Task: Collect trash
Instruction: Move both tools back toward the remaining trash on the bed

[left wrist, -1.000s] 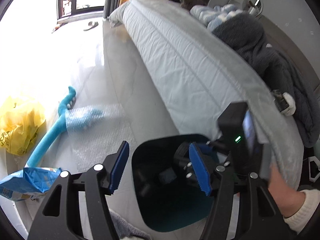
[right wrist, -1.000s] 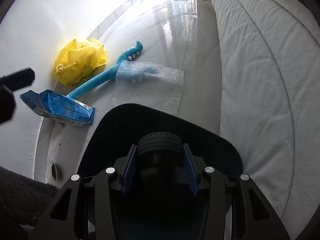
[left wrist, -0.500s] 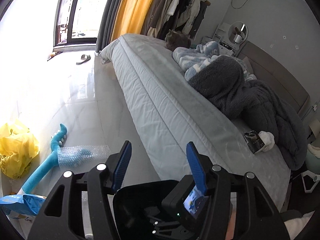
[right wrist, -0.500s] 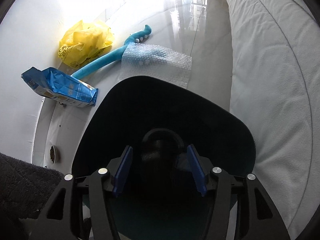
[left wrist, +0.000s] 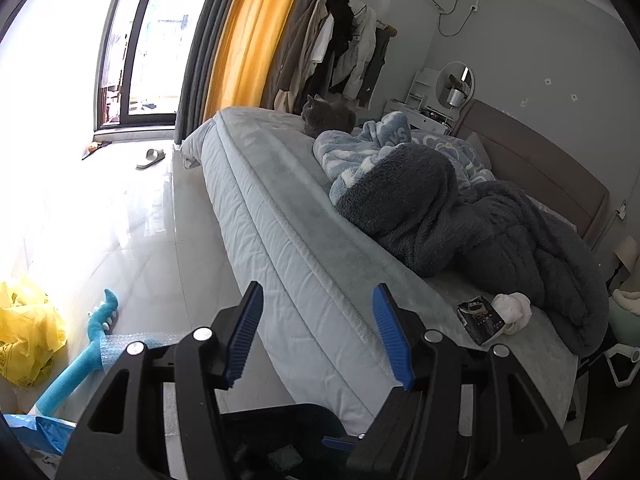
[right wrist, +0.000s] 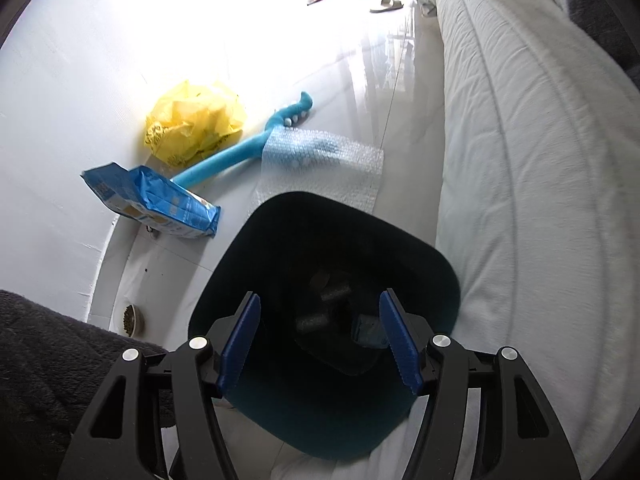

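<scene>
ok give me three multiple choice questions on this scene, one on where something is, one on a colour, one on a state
1. Where does the bubble wrap lie?
A. on the bed
B. on the floor, over part of the blue toy
C. inside the bin

2. What colour is the crumpled plastic bag by the wall?
A. yellow
B. red
C. green

3. How is the right tool over the bin?
A. shut on a bottle
B. shut on the snack bag
C. open, holding nothing

Answers: 1 B, the wrap lies flat on the tiles covering the toy's middle; 2 A, the bag is plainly yellow; 3 C, the blue pads stand apart with only the bin's contents seen between them.
</scene>
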The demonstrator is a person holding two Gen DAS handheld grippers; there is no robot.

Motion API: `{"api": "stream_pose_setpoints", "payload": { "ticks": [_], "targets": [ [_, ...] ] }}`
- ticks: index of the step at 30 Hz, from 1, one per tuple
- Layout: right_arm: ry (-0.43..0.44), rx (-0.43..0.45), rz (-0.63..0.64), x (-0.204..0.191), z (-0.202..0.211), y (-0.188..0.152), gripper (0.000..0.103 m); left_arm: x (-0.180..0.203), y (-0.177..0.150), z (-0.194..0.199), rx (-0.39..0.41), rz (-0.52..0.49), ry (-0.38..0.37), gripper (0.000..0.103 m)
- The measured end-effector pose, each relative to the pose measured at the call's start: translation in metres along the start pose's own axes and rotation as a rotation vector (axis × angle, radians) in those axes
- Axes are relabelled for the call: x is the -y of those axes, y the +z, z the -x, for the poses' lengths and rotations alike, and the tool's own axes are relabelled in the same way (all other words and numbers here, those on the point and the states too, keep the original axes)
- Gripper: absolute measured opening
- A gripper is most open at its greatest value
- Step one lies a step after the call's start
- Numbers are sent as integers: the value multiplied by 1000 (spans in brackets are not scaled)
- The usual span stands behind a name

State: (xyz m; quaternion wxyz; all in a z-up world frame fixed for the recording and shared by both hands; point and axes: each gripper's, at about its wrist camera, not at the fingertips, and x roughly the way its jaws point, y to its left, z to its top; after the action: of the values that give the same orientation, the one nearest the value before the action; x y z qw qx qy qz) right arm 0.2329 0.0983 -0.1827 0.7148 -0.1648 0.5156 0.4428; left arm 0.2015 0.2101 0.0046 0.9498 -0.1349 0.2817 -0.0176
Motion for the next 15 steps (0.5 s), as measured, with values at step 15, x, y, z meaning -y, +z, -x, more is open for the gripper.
{"api": "stream_pose_setpoints", "payload": {
  "ticks": [15],
  "targets": [
    [-42, 222, -21, 39, 78, -11, 70, 47, 4, -14, 46, -43, -28, 78]
  ]
}}
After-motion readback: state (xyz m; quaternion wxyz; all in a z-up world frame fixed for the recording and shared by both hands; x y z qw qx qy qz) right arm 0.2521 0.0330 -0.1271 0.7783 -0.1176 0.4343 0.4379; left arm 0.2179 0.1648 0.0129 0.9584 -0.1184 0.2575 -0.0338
